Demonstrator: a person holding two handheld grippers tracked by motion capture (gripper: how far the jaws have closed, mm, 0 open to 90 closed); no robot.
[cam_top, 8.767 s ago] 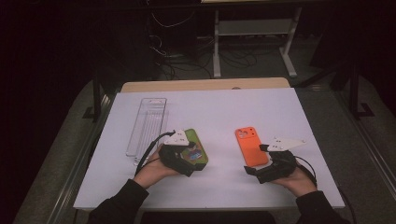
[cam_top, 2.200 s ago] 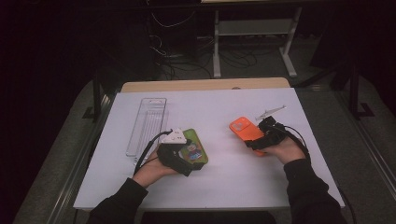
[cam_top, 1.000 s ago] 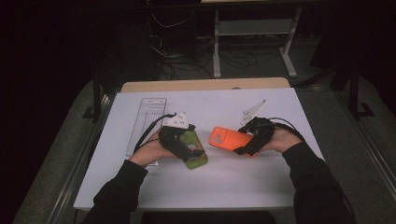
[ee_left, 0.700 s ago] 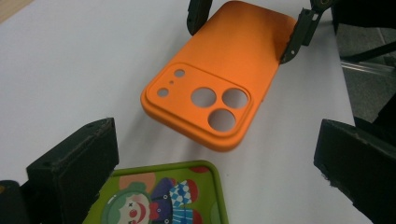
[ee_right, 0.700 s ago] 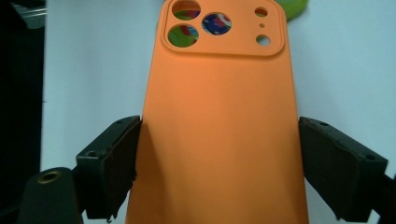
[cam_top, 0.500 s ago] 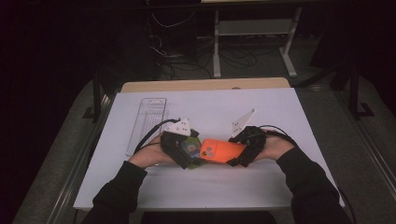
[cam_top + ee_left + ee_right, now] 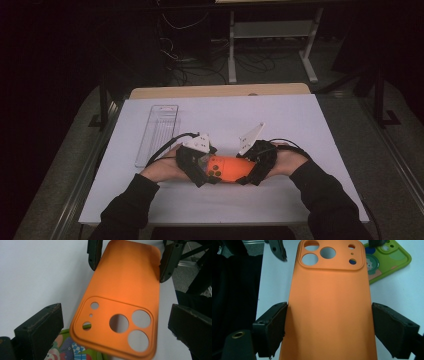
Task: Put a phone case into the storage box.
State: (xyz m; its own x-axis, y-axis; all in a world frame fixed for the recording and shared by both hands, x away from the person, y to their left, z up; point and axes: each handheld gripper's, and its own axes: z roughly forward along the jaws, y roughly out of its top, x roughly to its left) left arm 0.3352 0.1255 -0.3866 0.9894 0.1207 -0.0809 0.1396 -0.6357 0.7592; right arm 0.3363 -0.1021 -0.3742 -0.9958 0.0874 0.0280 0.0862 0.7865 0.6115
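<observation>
The white table (image 7: 280, 125) spreads wide under the high view, and near its front edge, about midway across, both hands come together. Far left of them lies a clear plastic tray (image 7: 157, 132), long and narrow, well apart from the action.

Now the centrepiece: an orange phone case (image 7: 227, 169) stretches level between the two grippers, its camera end pointing left. The right gripper (image 7: 252, 167) has it clamped by the long sides at the plain end. In the right gripper view its two black jaws press flat against the edges of the orange phone case (image 7: 329, 305), a firm grasp, with the camera cut-outs at the far end.

Over to the left gripper (image 7: 197, 165): it meets the camera end. In the left gripper view the orange phone case (image 7: 120, 302) hangs between its jaws, and there is a clear gap on both sides, so this one stands released, gripping nothing. The right gripper's jaws show at the far end of the case there.

Smallest item: a green patterned phone case (image 7: 387, 262) lies flat on the table just beyond the orange one's camera end, and its edge peeks out beneath the orange case in the left gripper view (image 7: 72, 350).
</observation>
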